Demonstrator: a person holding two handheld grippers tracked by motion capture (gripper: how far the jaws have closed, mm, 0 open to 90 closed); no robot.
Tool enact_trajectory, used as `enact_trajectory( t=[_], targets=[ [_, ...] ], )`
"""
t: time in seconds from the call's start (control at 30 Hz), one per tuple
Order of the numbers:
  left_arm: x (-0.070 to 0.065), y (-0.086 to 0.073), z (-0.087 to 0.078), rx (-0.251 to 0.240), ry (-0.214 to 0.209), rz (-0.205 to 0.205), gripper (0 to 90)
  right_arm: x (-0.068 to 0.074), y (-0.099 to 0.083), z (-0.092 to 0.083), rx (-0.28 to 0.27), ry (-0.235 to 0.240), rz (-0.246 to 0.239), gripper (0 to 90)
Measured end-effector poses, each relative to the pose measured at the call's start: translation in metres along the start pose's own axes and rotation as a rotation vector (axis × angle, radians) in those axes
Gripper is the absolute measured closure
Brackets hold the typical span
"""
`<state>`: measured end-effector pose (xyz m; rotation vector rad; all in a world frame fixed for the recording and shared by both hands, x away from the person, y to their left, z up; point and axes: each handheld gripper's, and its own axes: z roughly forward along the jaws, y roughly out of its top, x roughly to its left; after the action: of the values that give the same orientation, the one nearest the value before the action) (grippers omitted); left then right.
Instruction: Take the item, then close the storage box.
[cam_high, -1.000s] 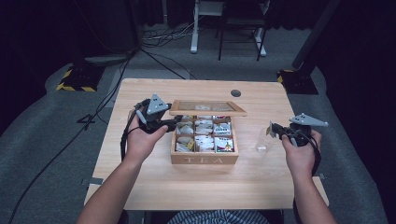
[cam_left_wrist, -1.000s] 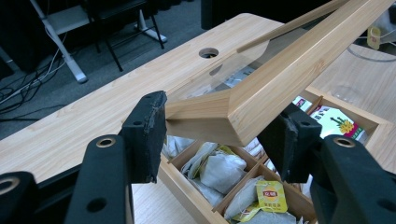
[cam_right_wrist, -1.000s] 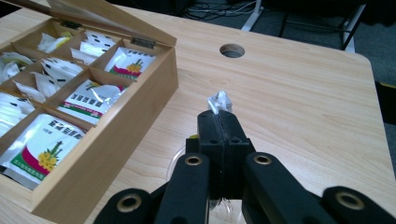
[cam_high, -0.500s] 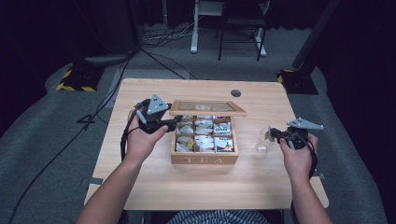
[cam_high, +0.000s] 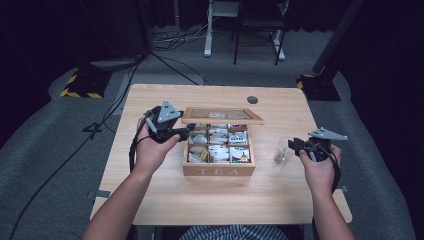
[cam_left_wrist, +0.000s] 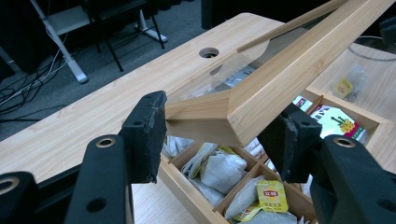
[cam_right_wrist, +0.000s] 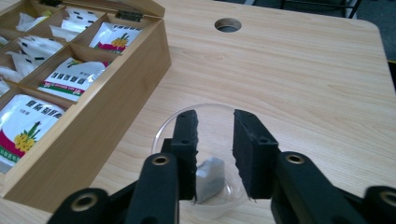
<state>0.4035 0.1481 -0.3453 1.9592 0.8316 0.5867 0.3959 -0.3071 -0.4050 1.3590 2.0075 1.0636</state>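
Note:
A wooden tea box (cam_high: 218, 171) marked TEA stands mid-table, its compartments full of tea bags (cam_left_wrist: 219, 170). Its glass-paned lid (cam_high: 222, 116) is raised, and my left gripper (cam_high: 186, 131) is shut on the lid's left corner. In the left gripper view the lid (cam_left_wrist: 280, 74) sits between the two pads of that gripper (cam_left_wrist: 219, 135). Right of the box stands a clear cup (cam_high: 282, 152). My right gripper (cam_right_wrist: 215, 140) hangs open just over the cup (cam_right_wrist: 210, 116). A grey tea bag (cam_right_wrist: 208, 179) lies in the cup, below the left pad.
A round cable hole (cam_high: 252, 99) is at the table's far side. The box wall (cam_right_wrist: 93, 126) stands close to the left of the cup. Bare tabletop (cam_high: 280, 200) spreads in front of the box and to the cup's right. Chair and desk legs (cam_high: 207, 30) stand beyond the table.
The right gripper has dropped slightly and drawn closer over the cup. The left gripper has kept the lid raised in the same place.

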Motion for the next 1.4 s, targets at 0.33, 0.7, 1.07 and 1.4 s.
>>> enact_trajectory(
  t=[0.33,0.7,1.07,1.4],
  targets=[
    [0.000,0.000,0.000,0.000,0.000,0.000,43.5,-0.022,0.004,-0.010,0.014,-0.055,0.022,49.5],
    [0.000,0.000,0.000,0.001,0.001,-0.001,43.6,-0.050,-0.004,-0.021,0.028,-0.082,0.071,40.1],
    [-0.001,-0.001,0.000,0.005,0.005,0.003,43.5,-0.072,-0.031,-0.013,0.099,-0.121,0.126,38.0],
    [-0.003,-0.002,-0.001,0.011,0.006,-0.001,43.5,-0.081,-0.054,-0.005,0.151,-0.133,0.142,38.0]
  ],
)
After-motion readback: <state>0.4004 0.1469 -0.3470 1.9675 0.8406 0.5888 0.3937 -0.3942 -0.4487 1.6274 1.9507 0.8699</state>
